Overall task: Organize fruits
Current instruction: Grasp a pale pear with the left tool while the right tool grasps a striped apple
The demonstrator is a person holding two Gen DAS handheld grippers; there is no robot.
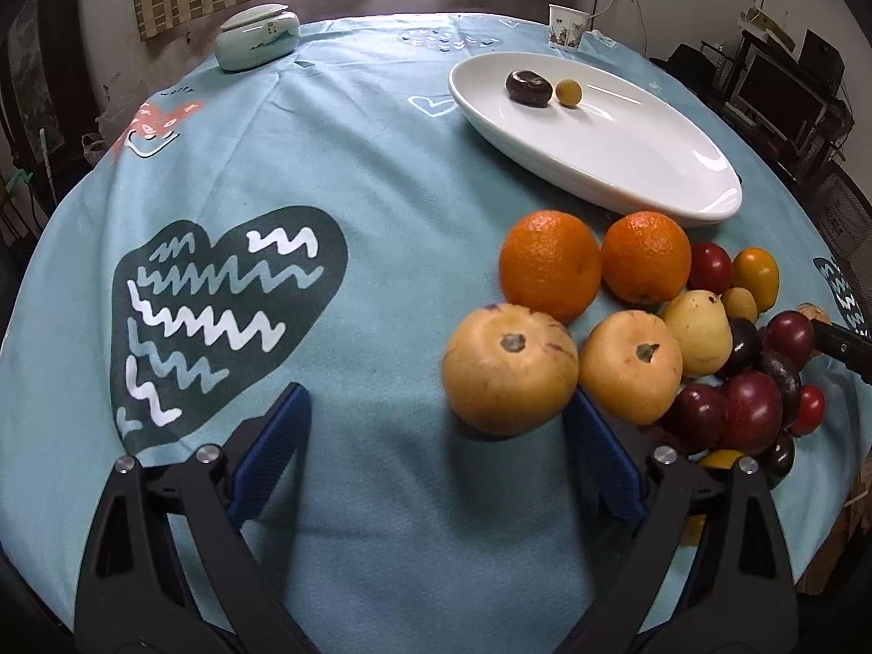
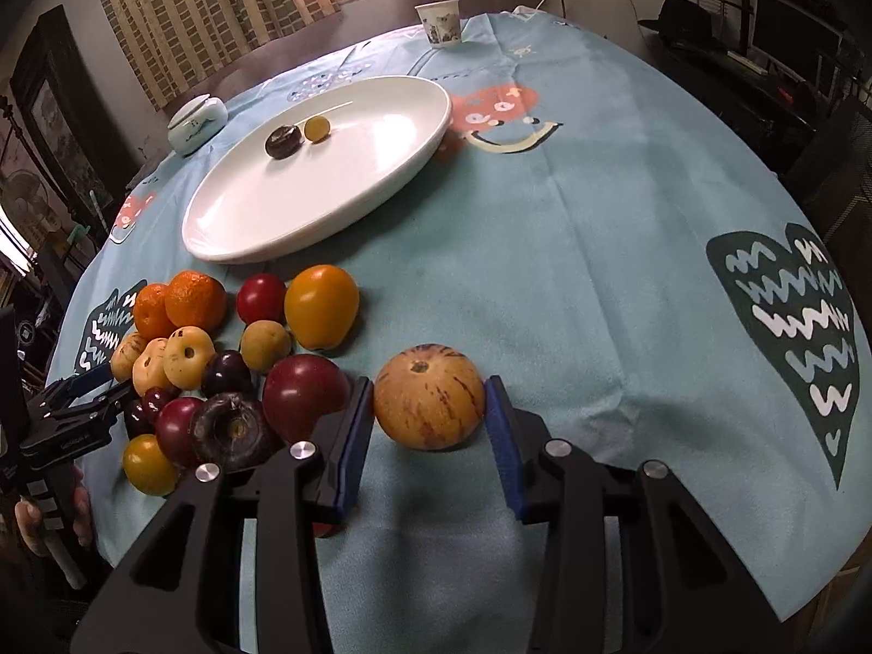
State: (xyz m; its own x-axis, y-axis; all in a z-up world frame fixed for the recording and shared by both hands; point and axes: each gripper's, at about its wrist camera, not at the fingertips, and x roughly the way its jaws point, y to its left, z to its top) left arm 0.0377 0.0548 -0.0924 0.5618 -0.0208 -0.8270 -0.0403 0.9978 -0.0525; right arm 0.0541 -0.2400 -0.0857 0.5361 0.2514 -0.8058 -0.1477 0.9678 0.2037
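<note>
Striped yellow melon [image 2: 429, 397] gripped between right gripper [image 2: 430, 419] jaws.

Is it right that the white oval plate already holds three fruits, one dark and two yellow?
Not quite. The white oval plate holds two fruits: one dark fruit and a single small yellow fruit. The right wrist view shows this.

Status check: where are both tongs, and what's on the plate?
Right tongs shut on striped melon. Left tongs open beside the fruit pile. White plate holds dark plum and small yellow fruit. Nothing blocking.
</note>
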